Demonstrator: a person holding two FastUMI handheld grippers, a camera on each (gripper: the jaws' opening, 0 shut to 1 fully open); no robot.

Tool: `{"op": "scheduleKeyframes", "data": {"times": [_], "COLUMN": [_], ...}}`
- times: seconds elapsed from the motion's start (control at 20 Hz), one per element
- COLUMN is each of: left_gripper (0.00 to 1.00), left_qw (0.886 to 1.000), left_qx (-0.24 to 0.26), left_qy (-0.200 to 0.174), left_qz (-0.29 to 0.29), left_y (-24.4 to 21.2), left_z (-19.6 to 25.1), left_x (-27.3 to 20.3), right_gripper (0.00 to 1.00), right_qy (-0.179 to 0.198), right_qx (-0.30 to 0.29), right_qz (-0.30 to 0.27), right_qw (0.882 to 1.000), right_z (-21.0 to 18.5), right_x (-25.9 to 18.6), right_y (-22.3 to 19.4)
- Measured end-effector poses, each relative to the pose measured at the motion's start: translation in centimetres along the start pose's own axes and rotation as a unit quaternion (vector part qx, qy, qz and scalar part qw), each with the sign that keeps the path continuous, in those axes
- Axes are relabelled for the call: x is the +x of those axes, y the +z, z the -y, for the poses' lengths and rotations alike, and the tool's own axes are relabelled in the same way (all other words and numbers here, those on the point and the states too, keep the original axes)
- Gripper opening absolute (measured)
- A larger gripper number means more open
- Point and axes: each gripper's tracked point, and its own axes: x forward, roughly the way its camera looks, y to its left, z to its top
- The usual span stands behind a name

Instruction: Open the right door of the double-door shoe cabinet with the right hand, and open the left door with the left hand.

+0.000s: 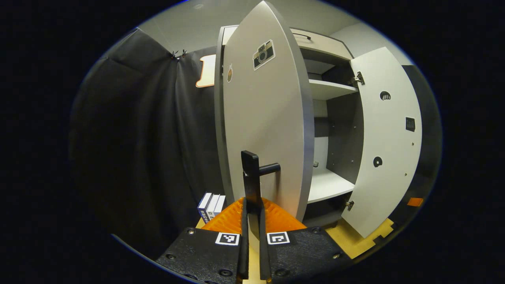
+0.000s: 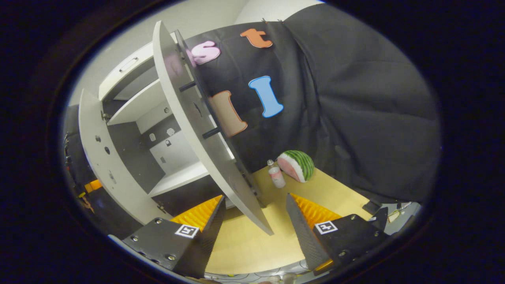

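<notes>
The shoe cabinet (image 1: 329,88) stands with both doors swung out and its pale shelves showing. In the left gripper view, my left gripper (image 1: 252,203) is shut on the black bar handle (image 1: 251,173) of the left door (image 1: 264,118), which carries a camera sticker. The right door (image 1: 388,138) hangs wide open beyond it, inner face showing. In the right gripper view, my right gripper (image 2: 255,197) is open. The right door's (image 2: 197,130) lower edge passes between its fingers without being pressed. That door's black handle posts (image 2: 211,133) stick out higher up. The left door (image 2: 94,150) shows at the left.
Several books (image 1: 211,205) stand on the floor left of the cabinet. A watermelon half (image 2: 296,165) and a small bottle (image 2: 277,175) sit on the yellow floor (image 2: 252,244) right of the right door. Black cloth walls close in on both sides.
</notes>
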Motion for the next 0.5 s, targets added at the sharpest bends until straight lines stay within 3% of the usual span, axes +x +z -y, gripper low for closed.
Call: {"op": "scheduleKeyframes", "data": {"times": [0.35,0.5], "left_gripper": [0.00,0.01], "left_qw": [0.997,0.998], "left_qx": [0.003,-0.023], "left_qy": [0.074,0.066], "left_qz": [-0.002,0.005], "left_y": [-0.7,-0.3], "left_z": [-5.0,-5.3], "left_x": [-0.7,-0.8], "right_gripper": [0.91,0.91], "right_qy": [0.005,0.007], "right_qx": [-0.007,-0.015], "right_qz": [0.001,-0.004], "right_qw": [1.000,1.000], "right_z": [-0.7,-1.1], "right_x": [0.2,0.5], "right_y": [0.4,0.2]}}
